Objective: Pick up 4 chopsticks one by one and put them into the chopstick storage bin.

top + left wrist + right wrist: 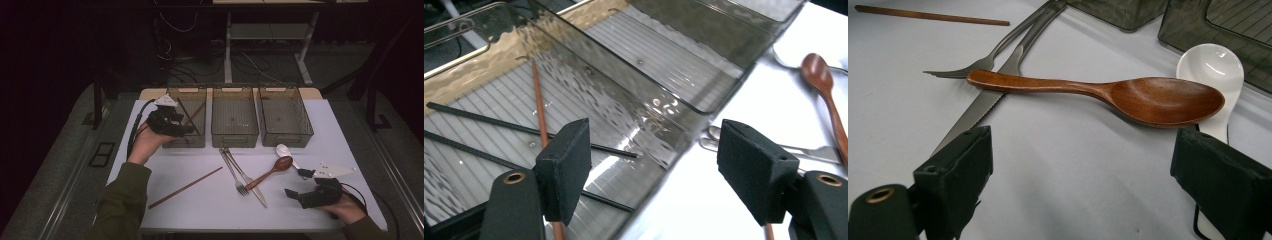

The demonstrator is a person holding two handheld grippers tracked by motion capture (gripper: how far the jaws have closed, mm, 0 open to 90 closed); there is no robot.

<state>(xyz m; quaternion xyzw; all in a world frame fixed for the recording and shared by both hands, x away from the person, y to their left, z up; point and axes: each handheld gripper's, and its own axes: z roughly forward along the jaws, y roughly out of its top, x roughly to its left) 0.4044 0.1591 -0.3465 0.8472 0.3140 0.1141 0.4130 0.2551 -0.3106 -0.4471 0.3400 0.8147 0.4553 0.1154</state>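
Bench (320, 125): pale, matte. Three smoky ribbed plastic bins along its far edge; left bin (186, 137) holds one brown and two black chopsticks. Left claw (654, 170) released over that bin's near rim. Wooden spoon (1128, 95), oval bowl, crosses steel knife (983, 100) before the middle bin, beside fork (973, 62) and white ceramic spoon (1210, 67). Right claw (1088, 185) released, near the spoons.

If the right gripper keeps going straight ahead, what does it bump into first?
Probably the wooden spoon. It lies across the line of the open right gripper, with bare table before it. The white spoon sits off to one side.
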